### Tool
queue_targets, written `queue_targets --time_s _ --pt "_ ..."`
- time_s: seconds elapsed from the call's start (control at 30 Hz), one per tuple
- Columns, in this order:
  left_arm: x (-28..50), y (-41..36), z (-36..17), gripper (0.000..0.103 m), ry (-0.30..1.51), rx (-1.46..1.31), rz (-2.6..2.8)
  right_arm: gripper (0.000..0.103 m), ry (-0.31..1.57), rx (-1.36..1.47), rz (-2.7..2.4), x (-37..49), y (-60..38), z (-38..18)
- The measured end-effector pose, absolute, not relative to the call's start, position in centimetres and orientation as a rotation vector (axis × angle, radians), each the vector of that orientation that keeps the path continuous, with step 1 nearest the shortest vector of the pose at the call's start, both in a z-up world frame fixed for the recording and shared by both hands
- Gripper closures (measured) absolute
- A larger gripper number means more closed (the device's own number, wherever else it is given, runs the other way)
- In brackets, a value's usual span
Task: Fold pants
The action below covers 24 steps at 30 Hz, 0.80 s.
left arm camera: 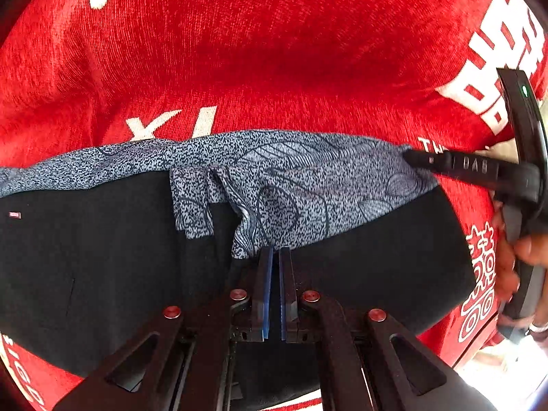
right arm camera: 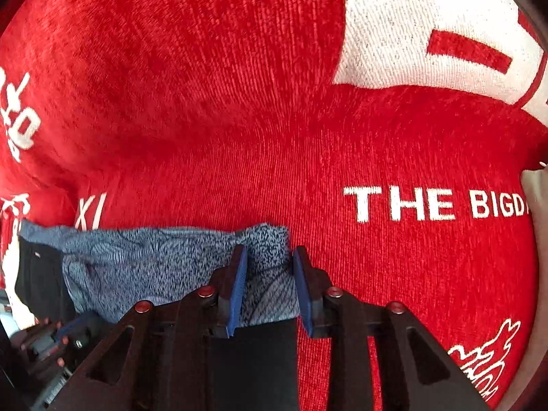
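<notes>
Now mid-fold: black pants (left arm camera: pixel 85 257) flat on red blanket (left arm camera: pixel 274 51), left gripper (left arm camera: pixel 275 257) pressed together at patterned waistband (left arm camera: pixel 291 178), right gripper (right arm camera: pixel 269 260) spread astride its corner, next needing a pinch there.

Bright, saturated daylight; heavy fisheye bending at dark edges; glare lower right

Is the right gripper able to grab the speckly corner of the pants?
Probably yes. The right gripper already straddles the patterned waistband corner of the pants, jaws apart, nothing blocking.
</notes>
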<state>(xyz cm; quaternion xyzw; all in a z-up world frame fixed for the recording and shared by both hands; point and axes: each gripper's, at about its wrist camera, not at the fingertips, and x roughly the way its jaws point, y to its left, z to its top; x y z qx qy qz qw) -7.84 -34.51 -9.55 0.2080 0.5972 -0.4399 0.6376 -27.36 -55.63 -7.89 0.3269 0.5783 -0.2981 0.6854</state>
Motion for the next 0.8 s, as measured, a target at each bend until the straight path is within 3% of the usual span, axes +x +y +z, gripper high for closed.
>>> queue_targets --time_s 0.33,0.53,0.8 --pt "-7.2 -31.5 -7.6 0.098 1.388 0.444 -0.97 0.072 1.251 0.727 -0.634 -32.1 -51.8 -2.2" --pt "-6.0 -31.9 -4.7 0.098 1.325 0.394 -0.991 0.072 1.246 0.727 -0.664 -34.5 -48.3 -1.6" --pt "-7.0 -37.1 -7.6 0.098 1.323 0.504 -0.979 0.072 1.226 0.735 -0.673 -33.7 -47.6 -1.8"
